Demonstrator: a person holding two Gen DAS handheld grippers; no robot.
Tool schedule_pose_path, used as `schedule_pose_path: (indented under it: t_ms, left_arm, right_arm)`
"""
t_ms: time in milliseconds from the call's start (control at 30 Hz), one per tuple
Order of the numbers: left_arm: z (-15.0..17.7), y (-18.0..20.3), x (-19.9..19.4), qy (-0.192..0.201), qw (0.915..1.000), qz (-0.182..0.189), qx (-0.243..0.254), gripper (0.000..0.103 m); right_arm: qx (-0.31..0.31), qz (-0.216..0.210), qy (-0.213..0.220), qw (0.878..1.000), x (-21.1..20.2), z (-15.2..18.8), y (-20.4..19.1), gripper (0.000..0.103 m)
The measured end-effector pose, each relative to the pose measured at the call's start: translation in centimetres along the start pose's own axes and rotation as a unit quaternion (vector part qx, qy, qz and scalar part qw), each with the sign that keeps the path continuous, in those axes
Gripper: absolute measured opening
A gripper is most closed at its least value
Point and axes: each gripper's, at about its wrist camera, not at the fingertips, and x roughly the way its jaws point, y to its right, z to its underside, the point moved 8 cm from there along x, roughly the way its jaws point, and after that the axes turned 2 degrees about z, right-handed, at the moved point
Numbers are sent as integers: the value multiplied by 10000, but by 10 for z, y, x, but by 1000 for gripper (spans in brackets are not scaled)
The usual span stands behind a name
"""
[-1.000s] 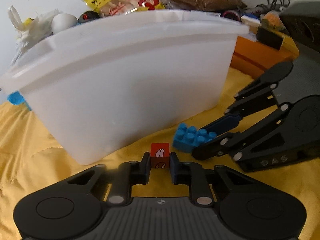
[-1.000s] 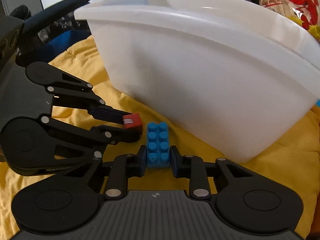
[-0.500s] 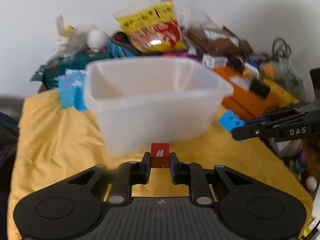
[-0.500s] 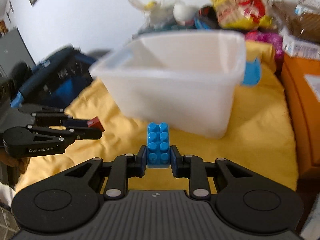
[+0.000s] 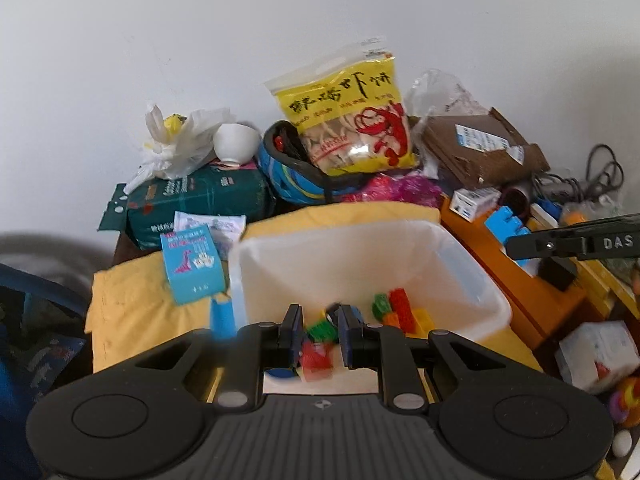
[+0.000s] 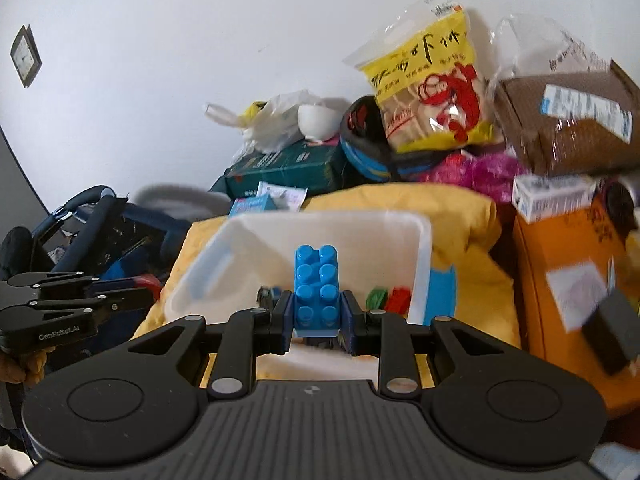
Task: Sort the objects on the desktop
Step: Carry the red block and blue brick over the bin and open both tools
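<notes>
A white plastic bin [image 5: 460,264] sits on a yellow cloth and holds several coloured bricks [image 5: 400,308]. My left gripper [image 5: 319,330] is above the bin's near edge with its jaws apart; a blurred red cube [image 5: 318,356] is below them, no longer gripped. My right gripper [image 6: 317,320] is shut on a blue brick [image 6: 316,284] and holds it over the bin [image 6: 420,240]. In the left wrist view the right gripper [image 5: 516,246] comes in from the right with the blue brick [image 5: 504,224]. In the right wrist view the left gripper [image 6: 150,294] is at the left.
A yellow snack bag [image 5: 348,120], a white bowl [image 5: 236,142], a green pack [image 5: 200,200], a brown box [image 5: 480,148] and an orange box [image 6: 560,280] crowd the back and right. A blue card box [image 5: 192,268] stands left of the bin.
Both grippers rose from the cloth to above the bin. The left jaws opened and the red cube dropped out. The right gripper still holds the blue brick.
</notes>
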Motion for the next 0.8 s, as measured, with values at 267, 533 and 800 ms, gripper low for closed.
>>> schedule_pose_path:
  t_ms: [267,533,800]
  left_arm:
    - [-20,-7,32,-289,9995,-24,-125,23]
    - [-4,-12,32,-392,9982,-449,-94,77]
    - [1,-21,29,-399,9963,-605,-471,80]
  right_arm:
    - [-326,131,-289,9990,23,-23,-6,27]
    - [-362,610,-591,9957,49,-19,1,85]
    - [2,384,-544,9978,34,13,3,94]
